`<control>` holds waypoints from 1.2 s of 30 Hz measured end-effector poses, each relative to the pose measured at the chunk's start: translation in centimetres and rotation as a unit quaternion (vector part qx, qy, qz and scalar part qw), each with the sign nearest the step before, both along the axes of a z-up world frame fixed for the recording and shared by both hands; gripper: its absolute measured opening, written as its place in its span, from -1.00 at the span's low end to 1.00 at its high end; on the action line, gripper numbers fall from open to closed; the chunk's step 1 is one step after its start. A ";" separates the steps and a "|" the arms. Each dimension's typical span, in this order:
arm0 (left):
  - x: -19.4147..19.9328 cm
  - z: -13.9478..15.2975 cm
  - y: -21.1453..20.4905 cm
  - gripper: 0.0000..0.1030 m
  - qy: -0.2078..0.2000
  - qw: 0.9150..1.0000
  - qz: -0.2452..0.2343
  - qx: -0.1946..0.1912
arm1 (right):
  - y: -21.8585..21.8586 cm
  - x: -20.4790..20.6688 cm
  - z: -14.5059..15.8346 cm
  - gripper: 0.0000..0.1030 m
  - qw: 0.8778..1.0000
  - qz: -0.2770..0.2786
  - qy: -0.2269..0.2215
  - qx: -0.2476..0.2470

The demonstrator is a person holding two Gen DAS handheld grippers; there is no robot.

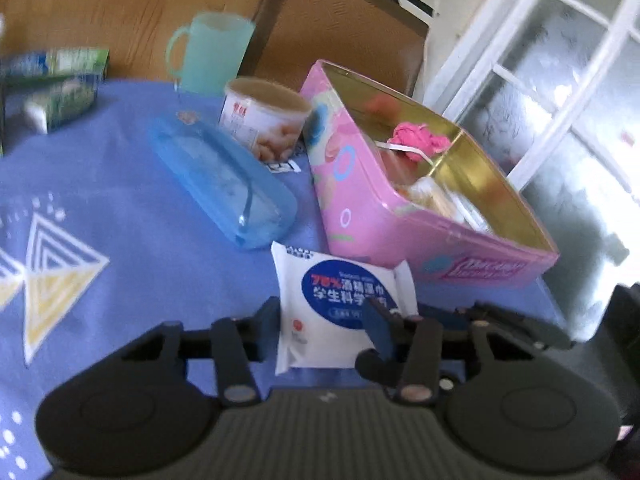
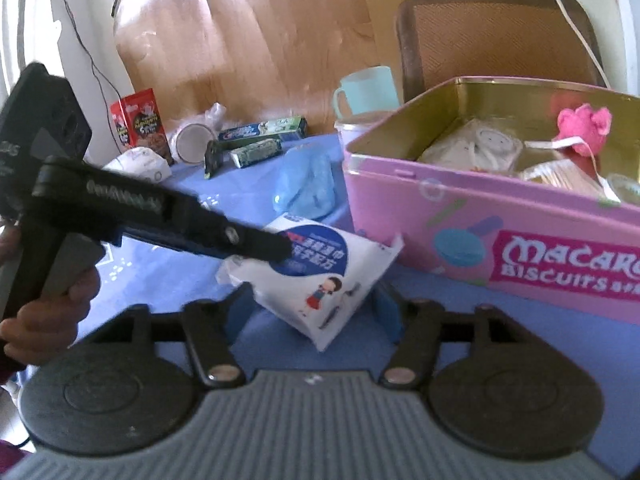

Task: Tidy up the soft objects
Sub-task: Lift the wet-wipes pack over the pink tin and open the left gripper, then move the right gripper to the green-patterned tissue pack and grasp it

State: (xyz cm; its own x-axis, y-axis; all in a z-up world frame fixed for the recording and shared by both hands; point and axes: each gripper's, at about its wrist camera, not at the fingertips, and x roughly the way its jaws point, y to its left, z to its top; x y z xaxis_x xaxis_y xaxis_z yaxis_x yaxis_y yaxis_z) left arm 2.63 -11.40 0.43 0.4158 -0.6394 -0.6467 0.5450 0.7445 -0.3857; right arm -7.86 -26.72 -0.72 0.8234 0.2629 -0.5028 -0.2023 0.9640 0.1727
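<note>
Holding a white wipes packet (image 1: 338, 304) between the fingers of the left gripper (image 1: 328, 320), we keep it lifted just in front of the pink tin (image 1: 362, 200). Our right gripper (image 2: 316, 312) stands wide, fingers either side of the packet's lower corner without pinching. Inside the tin lies a pink cloth (image 2: 584, 122); beside the tin rests a blue case (image 1: 222, 184).

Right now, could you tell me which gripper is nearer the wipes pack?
Left. The left gripper is shut on the wipes pack; the right gripper is open around its lower corner.
</note>
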 end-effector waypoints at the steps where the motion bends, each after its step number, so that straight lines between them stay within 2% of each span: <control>1: -0.2 0.2 0.1 -0.15 -0.003 1.000 0.004 0.003 | 0.3 -0.1 0.1 0.13 1.000 0.000 -0.006 -0.006; 4: -1.0 1.8 1.3 -0.16 -0.012 1.000 0.017 -0.016 | 0.8 -1.0 0.7 0.11 0.999 0.010 -0.033 -0.009; 7: -2.3 4.7 1.5 -0.16 -0.055 0.998 0.019 -0.025 | 0.8 -2.1 2.3 0.11 0.997 0.012 -0.081 -0.012; 11: -2.2 8.6 -1.1 -0.14 -0.116 0.993 -0.002 -0.028 | -0.4 -3.1 5.2 0.12 0.987 -0.024 -0.155 -0.031; 12: -1.8 9.4 -2.4 -0.07 -0.127 0.991 -0.009 -0.029 | -0.9 -3.1 5.8 0.13 0.984 -0.036 -0.169 -0.041; 14: -0.8 10.1 -5.1 0.28 -0.149 0.988 -0.012 -0.034 | -2.1 -2.5 6.5 0.19 0.979 -0.065 -0.184 -0.053; 15: -0.2 10.1 -6.5 0.60 -0.161 0.986 -0.009 -0.033 | -2.8 -1.8 6.6 0.27 0.975 -0.085 -0.195 -0.059; 17: 0.9 9.7 -9.3 0.61 -0.195 0.981 0.007 -0.006 | -3.8 -0.1 6.0 0.47 0.968 -0.125 -0.199 -0.088; 19: 1.4 8.9 -10.8 0.45 -0.209 0.977 0.027 0.025 | -4.6 1.7 5.2 0.45 0.967 -0.165 -0.163 -0.106; 20: 1.4 8.6 -10.6 0.44 -0.200 0.979 0.031 0.021 | -5.3 1.8 4.9 0.37 0.970 -0.169 -0.151 -0.085; 22: 0.8 8.3 -9.0 0.45 -0.189 0.982 0.023 -0.004 | -6.0 0.9 4.4 0.36 0.974 -0.163 -0.150 -0.040; 25: -0.3 7.8 -5.8 0.46 -0.202 0.979 0.038 0.005 | -5.0 0.3 3.9 0.36 0.974 -0.162 -0.148 -0.052; 29: -0.5 6.6 0.0 0.50 -0.195 0.978 0.073 0.015 | -3.3 -0.1 4.2 0.34 0.979 -0.135 -0.149 -0.036; 32: -0.2 5.0 4.6 0.55 -0.190 0.971 0.136 0.053 | -1.4 -0.1 4.9 0.34 0.983 -0.099 -0.150 -0.031; 36: 0.9 2.1 10.3 0.55 -0.168 0.954 0.223 0.110 | 2.4 2.0 5.4 0.34 0.991 -0.026 -0.127 -0.019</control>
